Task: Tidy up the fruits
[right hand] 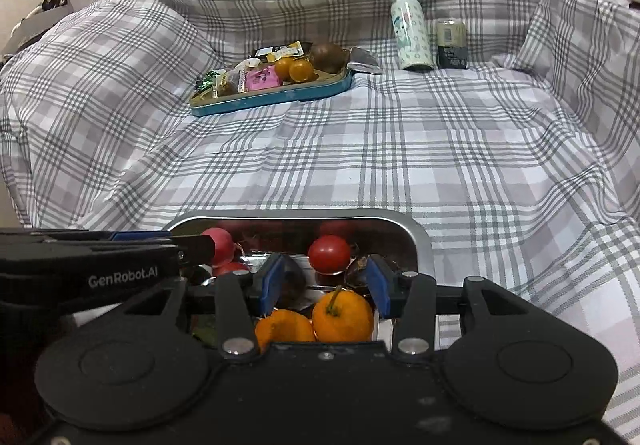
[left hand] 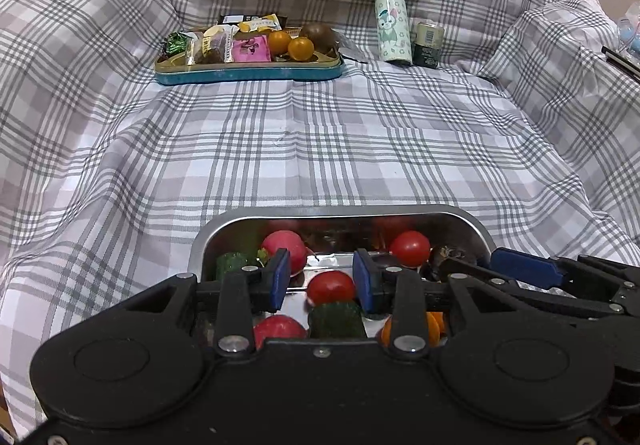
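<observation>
Both grippers are hovering open over the near metal tray (left hand: 476,225): left gripper (left hand: 322,279) around a cherry tomato (left hand: 331,287), right gripper (right hand: 326,283) above an orange (right hand: 343,315).

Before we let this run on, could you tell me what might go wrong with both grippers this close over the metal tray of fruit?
1. The left gripper and right gripper hang side by side over the metal tray; they could knock together.
2. The red tomato between the left gripper's open fingers is round and may roll on the shiny floor, or bruise if squeezed hard.
3. The oranges under the right gripper sit tightly together, so closing might nudge the neighbour.
</observation>
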The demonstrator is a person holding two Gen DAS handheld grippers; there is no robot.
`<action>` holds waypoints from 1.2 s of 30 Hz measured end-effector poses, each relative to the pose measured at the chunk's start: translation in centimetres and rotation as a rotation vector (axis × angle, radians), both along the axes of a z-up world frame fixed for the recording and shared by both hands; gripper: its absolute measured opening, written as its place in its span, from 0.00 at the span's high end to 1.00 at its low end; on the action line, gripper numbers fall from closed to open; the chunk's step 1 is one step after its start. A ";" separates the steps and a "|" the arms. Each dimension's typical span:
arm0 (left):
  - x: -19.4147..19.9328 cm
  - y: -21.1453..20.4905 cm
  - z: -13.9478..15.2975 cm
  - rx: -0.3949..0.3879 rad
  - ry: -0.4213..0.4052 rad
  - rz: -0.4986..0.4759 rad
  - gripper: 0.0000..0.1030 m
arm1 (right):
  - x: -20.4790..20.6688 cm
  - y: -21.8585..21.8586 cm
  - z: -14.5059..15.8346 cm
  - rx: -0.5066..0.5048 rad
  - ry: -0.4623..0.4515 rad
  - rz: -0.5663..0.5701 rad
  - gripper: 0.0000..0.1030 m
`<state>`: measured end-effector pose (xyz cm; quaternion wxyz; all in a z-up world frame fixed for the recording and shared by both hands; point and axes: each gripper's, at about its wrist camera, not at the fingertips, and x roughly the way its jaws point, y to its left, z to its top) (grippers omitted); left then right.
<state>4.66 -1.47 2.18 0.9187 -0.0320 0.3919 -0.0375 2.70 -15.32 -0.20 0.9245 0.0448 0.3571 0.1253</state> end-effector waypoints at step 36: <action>-7.0 -0.4 -2.8 0.055 -0.072 0.031 0.57 | -5.4 -1.0 -1.6 -0.086 -0.107 -0.052 0.54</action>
